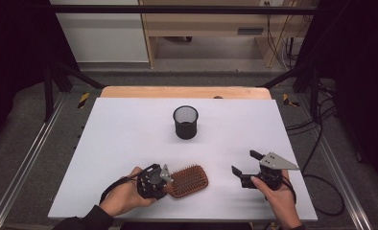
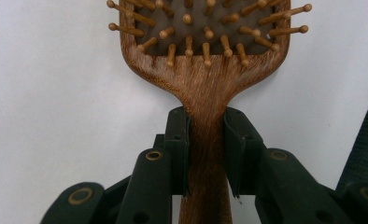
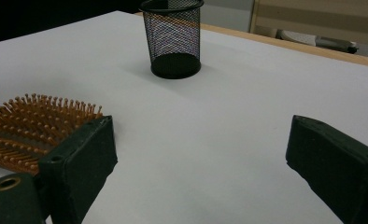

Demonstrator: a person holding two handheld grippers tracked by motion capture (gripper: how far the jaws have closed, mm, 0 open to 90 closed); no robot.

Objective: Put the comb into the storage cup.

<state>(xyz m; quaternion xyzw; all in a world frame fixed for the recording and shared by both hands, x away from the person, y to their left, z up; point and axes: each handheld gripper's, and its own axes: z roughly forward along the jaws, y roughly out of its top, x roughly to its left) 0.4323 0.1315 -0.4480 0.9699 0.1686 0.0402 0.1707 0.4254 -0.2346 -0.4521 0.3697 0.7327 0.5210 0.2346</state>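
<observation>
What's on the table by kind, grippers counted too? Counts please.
Wooden hairbrush: 1
Black mesh cup: 1
Grippers: 2, the left gripper shut on the brush handle, the right gripper open
Total: 4

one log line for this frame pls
left gripper: shut on brush handle | right gripper: open, holds nothing | brush: flat on table, bristles up | mesh cup: upright, apart
</observation>
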